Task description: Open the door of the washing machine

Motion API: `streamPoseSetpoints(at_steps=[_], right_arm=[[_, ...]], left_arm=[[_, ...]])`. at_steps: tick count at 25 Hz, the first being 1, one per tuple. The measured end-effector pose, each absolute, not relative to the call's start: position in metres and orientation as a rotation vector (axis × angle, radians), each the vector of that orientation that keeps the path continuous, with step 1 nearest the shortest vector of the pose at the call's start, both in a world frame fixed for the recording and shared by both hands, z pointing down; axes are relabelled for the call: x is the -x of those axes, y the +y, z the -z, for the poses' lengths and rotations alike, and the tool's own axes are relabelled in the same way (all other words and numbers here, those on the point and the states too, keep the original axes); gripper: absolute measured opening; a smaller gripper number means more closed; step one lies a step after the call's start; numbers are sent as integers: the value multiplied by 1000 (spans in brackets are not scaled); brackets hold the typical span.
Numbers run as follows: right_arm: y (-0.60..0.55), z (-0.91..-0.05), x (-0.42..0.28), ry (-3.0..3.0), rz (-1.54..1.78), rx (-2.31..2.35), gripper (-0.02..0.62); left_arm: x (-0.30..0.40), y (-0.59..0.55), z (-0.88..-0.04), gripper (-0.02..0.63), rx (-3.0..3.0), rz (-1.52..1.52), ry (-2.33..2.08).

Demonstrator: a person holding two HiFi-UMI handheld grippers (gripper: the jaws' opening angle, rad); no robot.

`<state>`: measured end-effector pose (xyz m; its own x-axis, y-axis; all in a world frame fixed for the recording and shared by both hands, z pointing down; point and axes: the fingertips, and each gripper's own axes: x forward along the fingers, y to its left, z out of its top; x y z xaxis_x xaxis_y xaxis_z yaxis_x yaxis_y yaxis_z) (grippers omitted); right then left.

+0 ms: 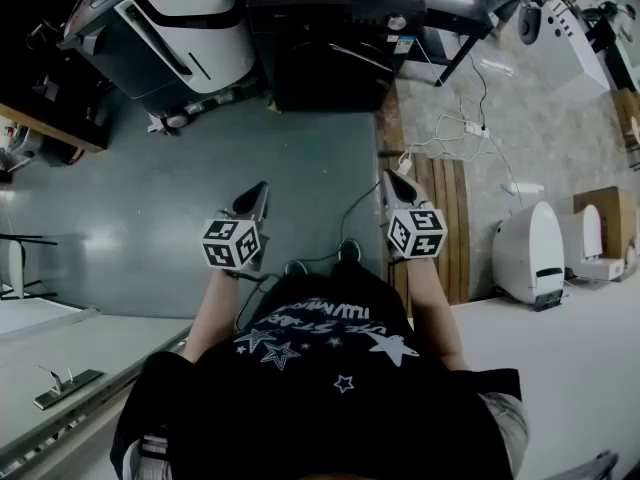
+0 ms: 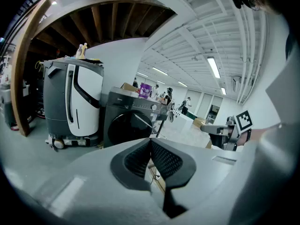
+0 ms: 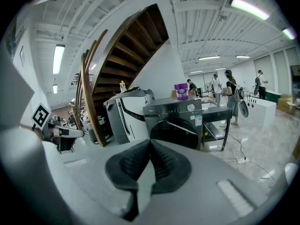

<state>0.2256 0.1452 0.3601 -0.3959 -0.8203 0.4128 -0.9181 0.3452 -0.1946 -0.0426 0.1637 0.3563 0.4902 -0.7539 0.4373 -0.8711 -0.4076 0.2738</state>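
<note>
Stair underside [image 3: 129,43] behind washer [image 3: 177,122]: gripper views

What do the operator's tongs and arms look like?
Left tongs and right tongs: grey tapered bodies with black ribbed pads, each carrying a white cube with black square markers. A thin dark cable runs back toward the person from near the right one. The person wears a black T-shirt with white stars and short sleeves.
</note>
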Motion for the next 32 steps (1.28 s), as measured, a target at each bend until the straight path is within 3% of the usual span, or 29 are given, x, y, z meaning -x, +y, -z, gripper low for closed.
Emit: streamPoseSetpoints(at_steps=[22, 24, 27, 32], right_arm=[[127, -335, -171, -2405, -527, -1612, 5], [119, -340, -169, -2420, -549, -1619, 128], [102, -357, -173, -2420, -579, -1559, 257], [52, -375, -205, -2440, -612, -1492, 282]], left_arm=[[116, 162, -355, 11, -2248, -284, -1428], [117, 158, -357, 11, -2261, -312, -1423], [114, 149, -366, 11, -2236, -349, -1435], [83, 107, -379, 11, -2174, -385, -1465]])
